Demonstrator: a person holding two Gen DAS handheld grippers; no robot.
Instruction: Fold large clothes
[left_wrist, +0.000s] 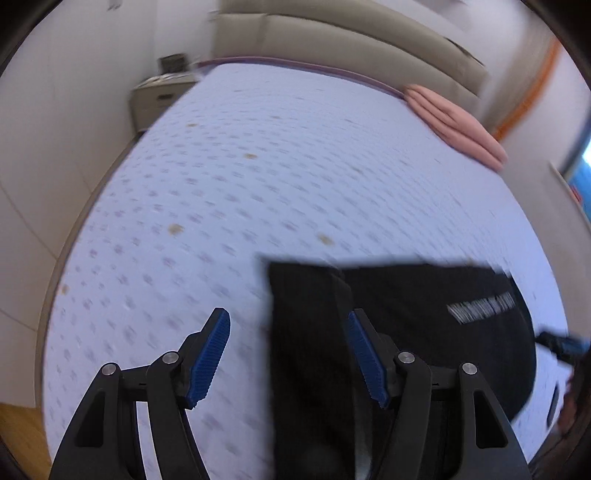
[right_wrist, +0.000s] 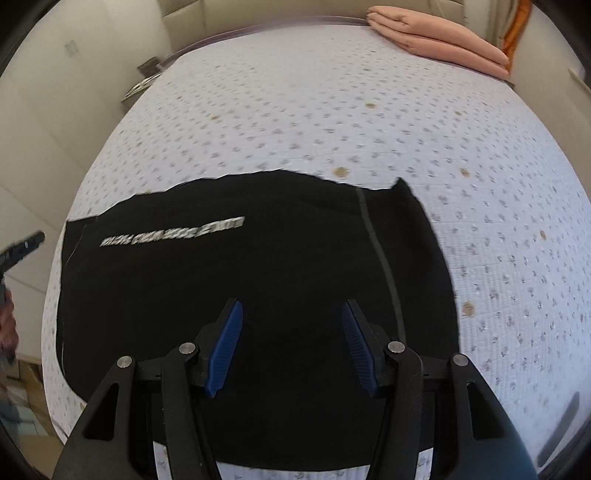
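A black garment (right_wrist: 258, 273) with a white line of print lies folded flat on the bed's white patterned cover (right_wrist: 332, 110). It also shows in the left wrist view (left_wrist: 406, 317). My right gripper (right_wrist: 291, 317) is open and empty, above the garment's near part. My left gripper (left_wrist: 288, 325) is open and empty, over the garment's left edge, its left finger above bare cover. The other gripper's tip shows at the right edge of the left wrist view (left_wrist: 561, 343) and at the left edge of the right wrist view (right_wrist: 22, 251).
A folded pink cloth (right_wrist: 443, 40) lies at the bed's far right corner, also in the left wrist view (left_wrist: 458, 122). A beige headboard (left_wrist: 332, 37) runs along the far side. A nightstand (left_wrist: 159, 96) stands at the far left. Walls lie close on the left.
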